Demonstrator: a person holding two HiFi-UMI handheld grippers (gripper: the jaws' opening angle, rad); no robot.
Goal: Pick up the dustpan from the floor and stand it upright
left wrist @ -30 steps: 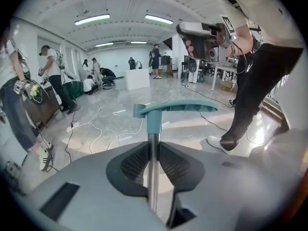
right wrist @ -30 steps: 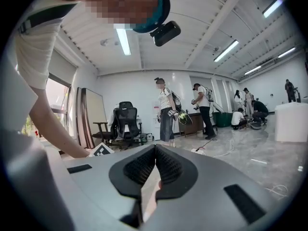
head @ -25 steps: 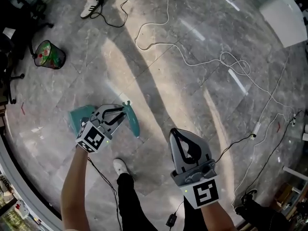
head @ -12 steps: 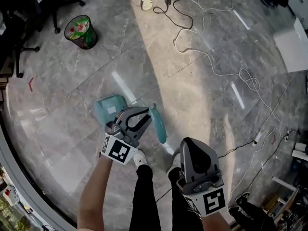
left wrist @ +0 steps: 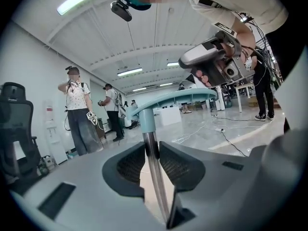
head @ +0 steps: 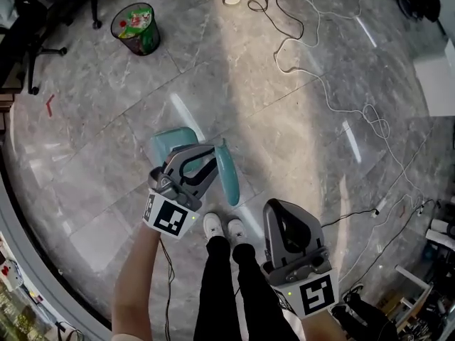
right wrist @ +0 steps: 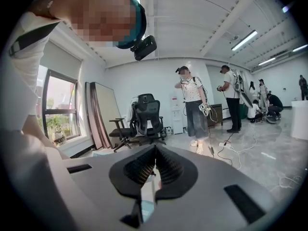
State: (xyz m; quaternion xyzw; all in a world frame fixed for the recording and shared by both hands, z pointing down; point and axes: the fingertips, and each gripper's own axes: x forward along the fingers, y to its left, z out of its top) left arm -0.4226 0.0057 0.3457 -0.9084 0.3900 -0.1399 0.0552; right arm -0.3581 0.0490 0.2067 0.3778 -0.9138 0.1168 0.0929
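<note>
The dustpan has a teal pan (head: 170, 142), a teal grip (head: 227, 172) and a metal shaft (left wrist: 153, 177). It hangs off the floor in my left gripper (head: 206, 155), whose pads are shut on the shaft just under the teal collar. In the left gripper view the grip (left wrist: 173, 99) runs level across the picture above my left gripper (left wrist: 151, 153). My right gripper (head: 279, 208) is held in front of my right side, apart from the dustpan. Its jaws (right wrist: 155, 165) are shut with nothing between them.
A wire bin (head: 135, 28) with a green liner stands far left on the grey marble floor (head: 298, 141). White and black cables (head: 320, 84) trail across the floor. My own shoes (head: 224, 227) are below the dustpan. Office chairs (right wrist: 147, 117) and other people (left wrist: 77, 112) stand around.
My left gripper has carried the dustpan up and to the right, closer to my feet. The right gripper has swung along with it. My feet now stand side by side.
</note>
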